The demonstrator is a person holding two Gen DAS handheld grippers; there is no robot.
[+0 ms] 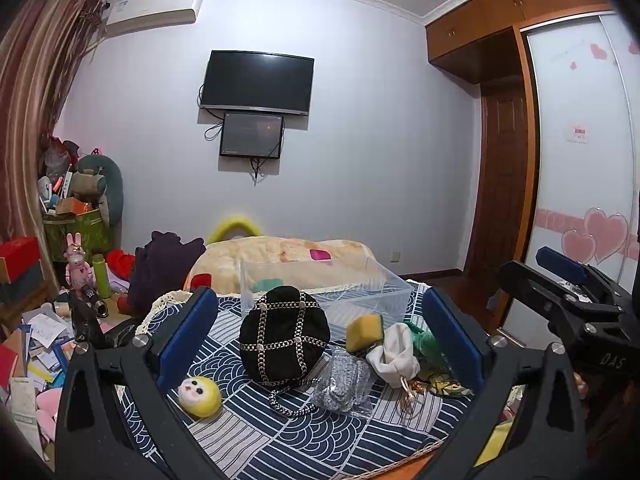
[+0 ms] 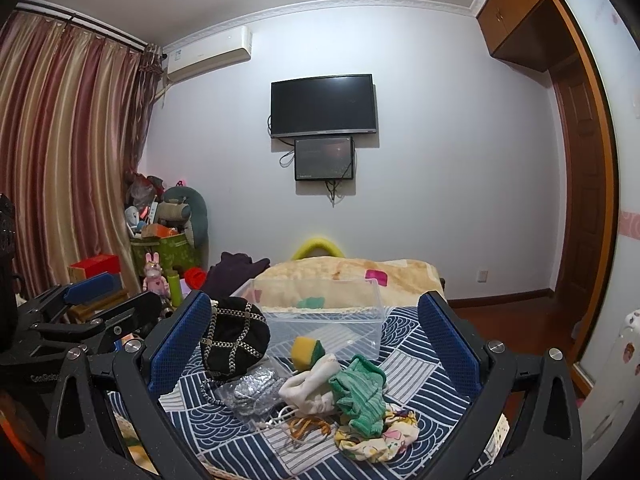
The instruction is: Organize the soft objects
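Note:
Soft things lie on a blue patterned cloth [image 1: 280,432]: a black bag with chain trim [image 1: 284,336] [image 2: 232,334], a yellow plush ball with a face [image 1: 199,397], a grey knit piece in plastic [image 1: 344,380] [image 2: 252,392], a yellow sponge [image 1: 364,332] [image 2: 306,352], a white pouch [image 1: 394,354] [image 2: 310,388], a green cloth [image 2: 360,394] and a floral cloth [image 2: 380,436]. A clear plastic box [image 1: 360,292] [image 2: 340,320] stands behind them. My left gripper [image 1: 320,344] is open above the bag. My right gripper [image 2: 316,344] is open above the pile.
A beige blanket [image 1: 280,256] lies beyond the box, with a dark purple garment [image 1: 160,268] at its left. Clutter, toys and a green bin [image 1: 76,232] fill the left floor. A wardrobe [image 1: 580,160] stands at the right.

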